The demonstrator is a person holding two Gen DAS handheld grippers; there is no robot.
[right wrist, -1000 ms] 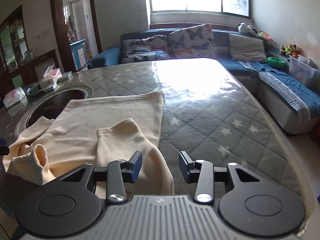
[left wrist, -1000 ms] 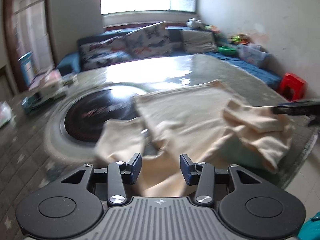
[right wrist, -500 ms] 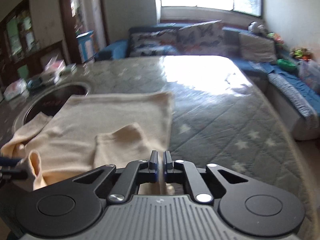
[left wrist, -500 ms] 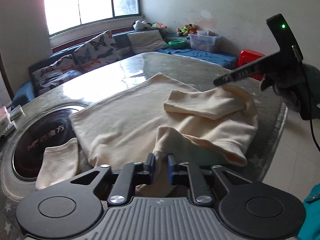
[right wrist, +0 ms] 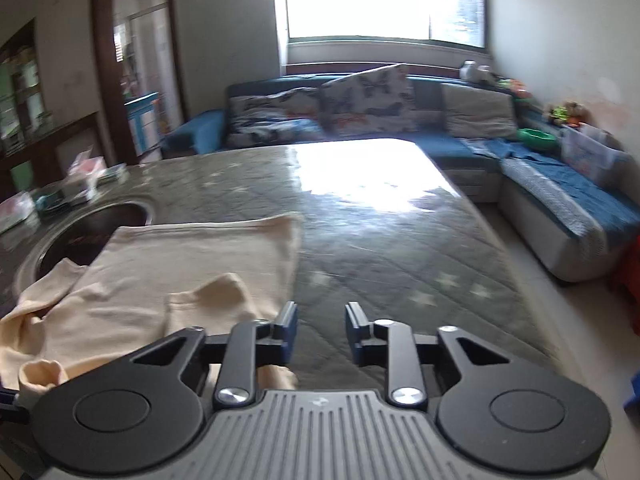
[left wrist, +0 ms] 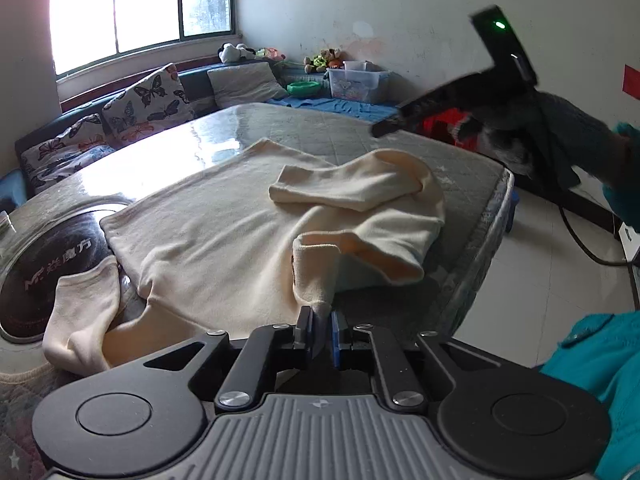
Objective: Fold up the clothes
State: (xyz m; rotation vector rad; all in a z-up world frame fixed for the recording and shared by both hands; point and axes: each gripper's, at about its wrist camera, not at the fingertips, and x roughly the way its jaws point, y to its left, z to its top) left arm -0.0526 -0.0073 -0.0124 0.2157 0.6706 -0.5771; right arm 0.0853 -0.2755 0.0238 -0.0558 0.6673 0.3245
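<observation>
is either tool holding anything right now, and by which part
The left tool pinches the cream sweater at its collar edge; the right tool is open, holding nothing.

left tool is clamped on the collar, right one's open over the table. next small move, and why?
Probably carry the left tool up and forward, laying the pinched collar fold onto the cream sweater. The fold stands lifted and bunched between the closed fingers while the body lies flat. The right tool is open and off the cloth, one sleeve already folded across, so the left grasp alone seems to drive the fold.

Both wrist views low, close — sharing cream garment [left wrist: 224, 240]
</observation>
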